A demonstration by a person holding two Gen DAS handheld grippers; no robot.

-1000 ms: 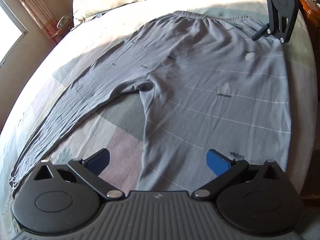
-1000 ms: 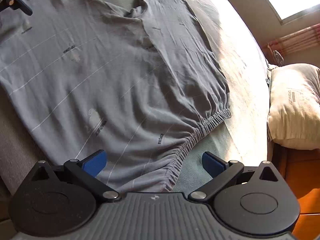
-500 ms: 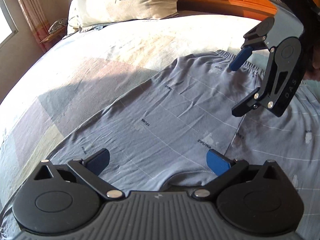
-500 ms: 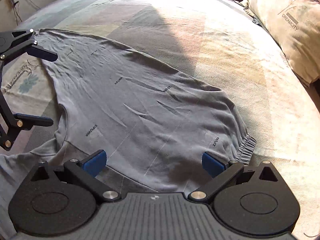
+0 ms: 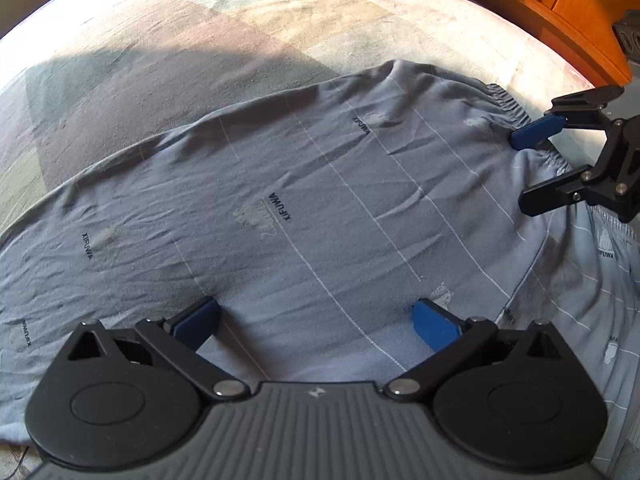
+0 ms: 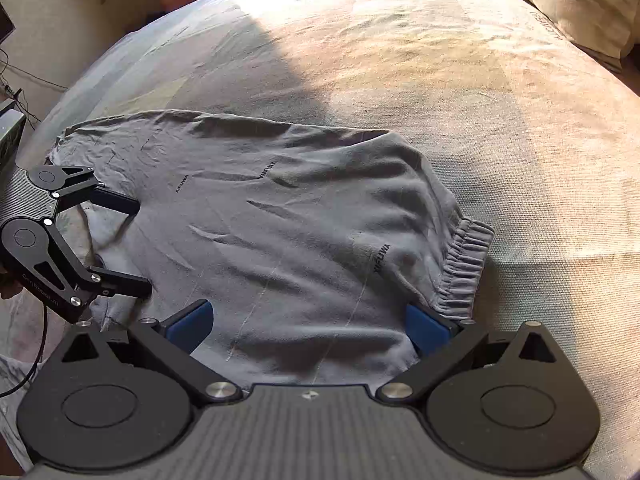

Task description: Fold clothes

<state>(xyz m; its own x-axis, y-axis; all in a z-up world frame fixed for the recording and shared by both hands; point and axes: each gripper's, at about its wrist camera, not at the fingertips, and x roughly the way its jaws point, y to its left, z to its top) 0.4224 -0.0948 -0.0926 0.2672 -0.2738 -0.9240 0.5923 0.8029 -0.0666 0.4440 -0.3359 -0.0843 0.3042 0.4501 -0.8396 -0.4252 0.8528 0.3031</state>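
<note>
Your left gripper [image 5: 316, 320], bottom centre of the left wrist view, sits w/ jaws spread wide, gripping nothing; grey trousers [image 5: 320, 208] fill mid-frame, spread on the bed [image 5: 160, 40]; your right gripper [image 5: 532, 168] at right edge, also gaping, straddles the waistband [image 5: 504, 98]; wooden headboard [image 5: 560, 20] upper right.

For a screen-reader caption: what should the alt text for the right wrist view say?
Grey trousers lie folded on a patterned bedspread, elastic waistband at right. Both grippers, right and left, hover over them with jaws open.
</note>
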